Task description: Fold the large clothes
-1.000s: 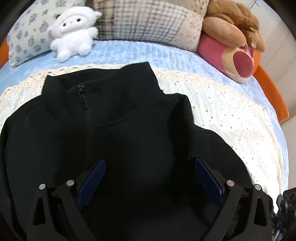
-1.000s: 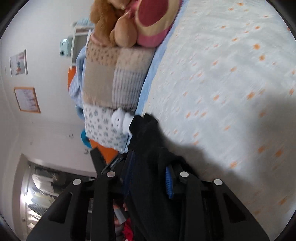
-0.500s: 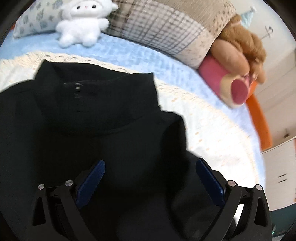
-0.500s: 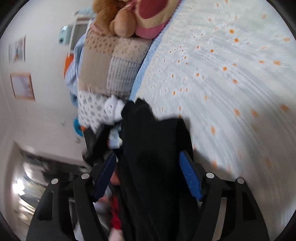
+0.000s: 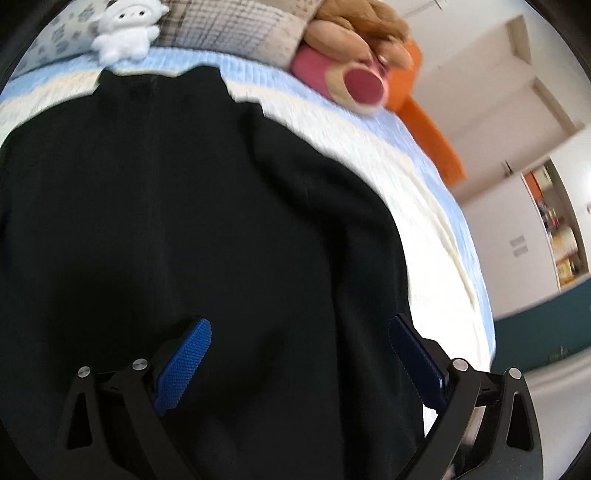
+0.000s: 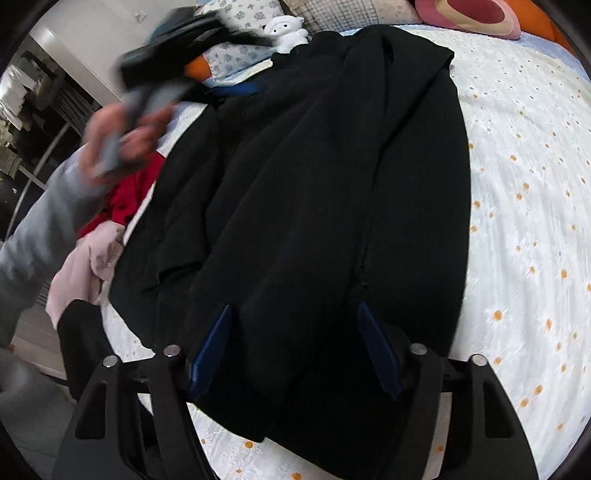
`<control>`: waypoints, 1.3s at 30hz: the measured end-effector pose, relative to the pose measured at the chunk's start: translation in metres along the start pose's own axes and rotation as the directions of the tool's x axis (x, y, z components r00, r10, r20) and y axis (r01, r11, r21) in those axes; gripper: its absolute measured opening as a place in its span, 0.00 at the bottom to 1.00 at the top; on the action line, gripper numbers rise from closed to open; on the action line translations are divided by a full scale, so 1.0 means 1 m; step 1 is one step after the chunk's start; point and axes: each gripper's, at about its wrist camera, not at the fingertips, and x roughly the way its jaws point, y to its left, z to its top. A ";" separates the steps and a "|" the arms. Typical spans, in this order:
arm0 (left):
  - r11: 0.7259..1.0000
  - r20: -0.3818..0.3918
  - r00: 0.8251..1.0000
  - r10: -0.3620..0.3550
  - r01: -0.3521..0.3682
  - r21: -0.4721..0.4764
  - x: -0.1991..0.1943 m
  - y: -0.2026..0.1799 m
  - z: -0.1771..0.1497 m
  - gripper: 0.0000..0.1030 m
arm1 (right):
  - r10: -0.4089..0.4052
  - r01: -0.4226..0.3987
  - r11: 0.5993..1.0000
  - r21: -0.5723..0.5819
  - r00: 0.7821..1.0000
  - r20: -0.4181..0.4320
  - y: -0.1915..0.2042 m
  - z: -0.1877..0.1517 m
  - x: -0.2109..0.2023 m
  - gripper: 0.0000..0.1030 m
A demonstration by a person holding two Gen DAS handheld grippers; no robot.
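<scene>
A black zip-up jacket [image 5: 184,203] lies flat on the bed, its collar toward the pillows. In the right wrist view one side of the jacket [image 6: 332,166] is folded over the body. My left gripper [image 5: 300,323] hovers open above the jacket's lower part, blue pads wide apart with nothing gripped. My right gripper [image 6: 294,308] hangs over the hem end. Its jaws are closing; black fabric shows between the pads, but neither pad presses on it. A hand [image 6: 122,140] in a grey sleeve, blurred, holds the left tool at the upper left.
A white plush lamb [image 5: 125,37], a checked pillow [image 5: 229,26] and a pink and brown plush [image 5: 354,74] line the head of the bed. Red and pink clothes [image 6: 118,206] lie at the bed's left edge. The daisy bedspread [image 6: 524,221] lies bare on the right.
The right gripper, shut on black fabric a second ago, has let it go, rolled upright and now looks along the jacket. The left gripper stayed open while its view swung right.
</scene>
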 end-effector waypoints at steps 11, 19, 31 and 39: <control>0.998 0.178 0.984 -0.019 0.008 0.065 -0.134 0.011 -0.157 0.95 | -0.094 0.113 0.988 -0.103 0.981 0.170 0.066 0.046 -0.085 0.15; 0.983 0.320 0.931 -0.174 0.182 0.006 -0.155 0.043 -0.183 0.95 | -0.040 0.070 0.954 -0.291 0.993 0.109 0.190 0.049 -0.034 0.17; 0.998 0.306 0.951 -0.042 0.054 -0.030 -0.161 0.065 -0.194 0.95 | -0.123 0.137 0.983 -0.118 0.985 0.123 0.174 0.115 0.024 0.68; 0.980 0.287 0.943 0.170 -0.193 0.054 -0.145 0.022 -0.175 0.95 | -0.443 0.455 0.890 -0.028 0.879 0.178 0.078 0.284 0.054 0.68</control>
